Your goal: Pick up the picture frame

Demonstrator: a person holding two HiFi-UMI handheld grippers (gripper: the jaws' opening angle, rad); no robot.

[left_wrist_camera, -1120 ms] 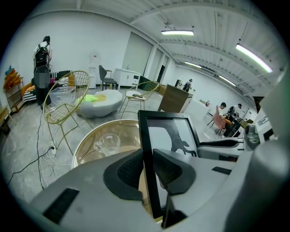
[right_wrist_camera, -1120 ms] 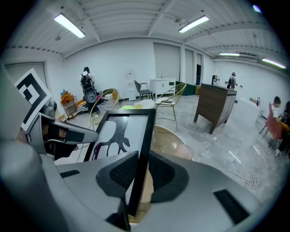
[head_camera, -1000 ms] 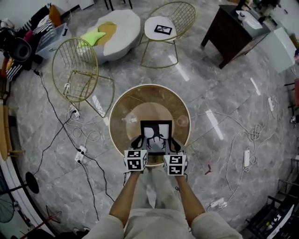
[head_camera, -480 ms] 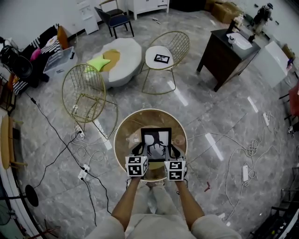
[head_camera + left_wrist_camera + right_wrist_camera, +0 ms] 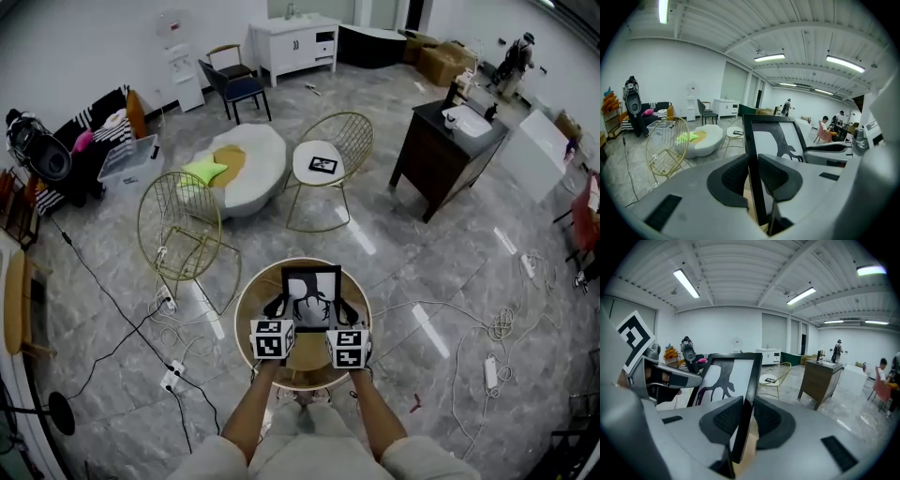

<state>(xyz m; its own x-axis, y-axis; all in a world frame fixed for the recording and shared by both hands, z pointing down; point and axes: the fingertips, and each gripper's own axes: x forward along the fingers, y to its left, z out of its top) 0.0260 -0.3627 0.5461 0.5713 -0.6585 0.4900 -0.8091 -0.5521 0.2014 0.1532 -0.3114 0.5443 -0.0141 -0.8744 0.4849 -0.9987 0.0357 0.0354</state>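
Note:
The picture frame (image 5: pixel 312 292) is black-rimmed with a white picture of a dark figure. It hangs tilted above the round wooden table (image 5: pixel 246 314), held by its two side edges. My left gripper (image 5: pixel 278 307) is shut on the frame's left edge; in the left gripper view the black rim (image 5: pixel 751 154) runs straight between the pads of the left gripper (image 5: pixel 752 176). My right gripper (image 5: pixel 347 310) is shut on the right edge, and the right gripper view shows the frame (image 5: pixel 726 378) pinched edge-on in the right gripper (image 5: pixel 744 417).
Two gold wire chairs (image 5: pixel 180 225) (image 5: pixel 330 161) and a white pouf (image 5: pixel 246 167) stand beyond the table. A dark cabinet (image 5: pixel 445 150) is at the back right. Cables and power strips (image 5: pixel 169 380) lie on the marble floor. People (image 5: pixel 827 129) sit far off.
Both grippers have risen together with the frame, which now hangs higher off the table. The head view has tipped up and shows more of the room.

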